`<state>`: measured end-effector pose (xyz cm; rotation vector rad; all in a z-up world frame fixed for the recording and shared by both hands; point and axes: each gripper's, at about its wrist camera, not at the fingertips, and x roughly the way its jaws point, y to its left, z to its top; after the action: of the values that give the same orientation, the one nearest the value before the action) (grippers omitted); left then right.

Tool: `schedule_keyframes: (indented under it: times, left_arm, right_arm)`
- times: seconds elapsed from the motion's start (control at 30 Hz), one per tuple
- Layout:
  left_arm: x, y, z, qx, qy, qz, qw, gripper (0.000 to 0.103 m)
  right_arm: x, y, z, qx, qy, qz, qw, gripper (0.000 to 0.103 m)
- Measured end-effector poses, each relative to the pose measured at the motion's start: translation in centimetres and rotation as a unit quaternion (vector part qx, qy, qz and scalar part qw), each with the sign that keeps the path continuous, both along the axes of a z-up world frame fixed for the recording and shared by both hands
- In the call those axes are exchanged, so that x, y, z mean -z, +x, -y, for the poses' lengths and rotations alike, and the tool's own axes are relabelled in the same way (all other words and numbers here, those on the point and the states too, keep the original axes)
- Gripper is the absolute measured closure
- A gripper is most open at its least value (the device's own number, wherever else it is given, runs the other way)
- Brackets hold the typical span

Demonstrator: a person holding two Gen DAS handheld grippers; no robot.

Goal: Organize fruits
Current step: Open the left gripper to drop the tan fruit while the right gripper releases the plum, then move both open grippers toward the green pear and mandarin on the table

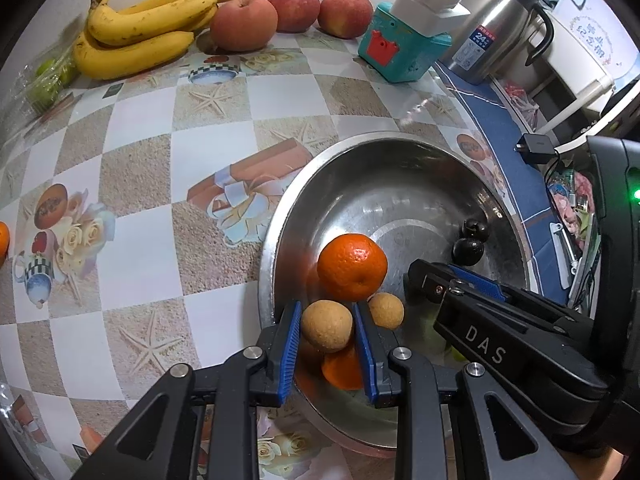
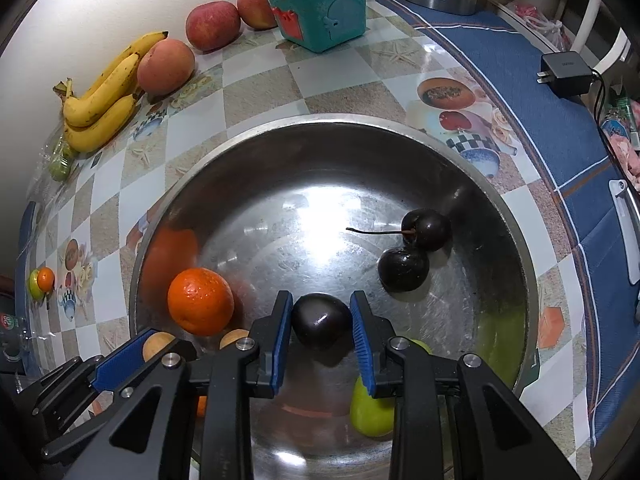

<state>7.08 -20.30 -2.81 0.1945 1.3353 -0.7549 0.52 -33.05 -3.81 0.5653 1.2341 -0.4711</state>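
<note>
A steel bowl [image 1: 400,148] [image 2: 360,128] sits on the table. My left gripper [image 1: 326,330] is shut on a tan longan [image 1: 327,326] above the bowl's near rim. Below it lie an orange [image 1: 353,266], a second longan [image 1: 386,311] and another orange [image 1: 342,370]. My right gripper [image 2: 320,322] is shut on a dark cherry [image 2: 322,321] over the bowl. Two dark cherries [image 2: 416,248] [image 1: 472,240], an orange [image 2: 200,301] and a green fruit [image 2: 370,412] lie in the bowl.
Bananas [image 1: 140,32] [image 2: 100,96], three peaches or apples [image 1: 244,22] [image 2: 166,66] and a teal box [image 1: 400,44] [image 2: 320,12] stand along the wall. A steel kettle [image 1: 496,20], black charger [image 2: 566,74], bagged green fruit [image 1: 48,80] and orange [image 1: 3,242] lie around.
</note>
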Motion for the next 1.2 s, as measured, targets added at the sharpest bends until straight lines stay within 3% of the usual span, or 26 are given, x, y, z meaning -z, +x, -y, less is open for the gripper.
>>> schedule_keyframes:
  times: [0.33, 0.5, 0.8, 0.9, 1.03, 1.07, 1.13, 1.2]
  left_arm:
    - [-0.1, 0.1, -0.2, -0.003, -0.005, -0.007, 1.0000, 0.072]
    - [-0.7, 0.3, -0.5, -0.008, -0.016, -0.010, 0.9998, 0.065]
    - [-2.8, 1.0, -1.4, -0.019, -0.029, 0.013, 0.9993, 0.061]
    - [-3.0, 1.4, -2.2, -0.036, -0.012, 0.028, 0.9989, 0.058]
    - [-2.5, 2.3, -3.7, -0.075, 0.039, 0.050, 0.9951, 0.033]
    - [-2.3, 2.5, -4.0, -0.085, 0.051, 0.054, 0.9936, 0.031]
    - [-1.6, 2.9, -4.6, -0.102, 0.076, 0.058, 0.9902, 0.026]
    - [-1.0, 3.2, -5.4, -0.112, 0.094, 0.060, 0.9875, 0.017]
  right_arm:
    - [0.3, 0.0, 0.0, 0.002, 0.002, 0.000, 1.000, 0.067]
    - [-0.2, -0.1, 0.1, 0.004, 0.004, 0.007, 1.000, 0.067]
    - [-2.8, -0.6, 0.7, 0.012, 0.001, 0.044, 0.999, 0.067]
    - [-3.5, -0.8, 0.9, 0.016, -0.005, 0.051, 0.999, 0.067]
    - [-4.0, -0.8, 0.7, 0.008, -0.018, 0.049, 0.999, 0.067]
    - [-4.0, -0.6, 0.5, 0.001, -0.021, 0.047, 0.999, 0.066]
    - [-3.9, -0.1, 0.0, -0.012, -0.030, 0.040, 0.999, 0.046]
    - [-3.9, 0.2, -0.4, -0.021, -0.039, 0.039, 0.998, 0.038]
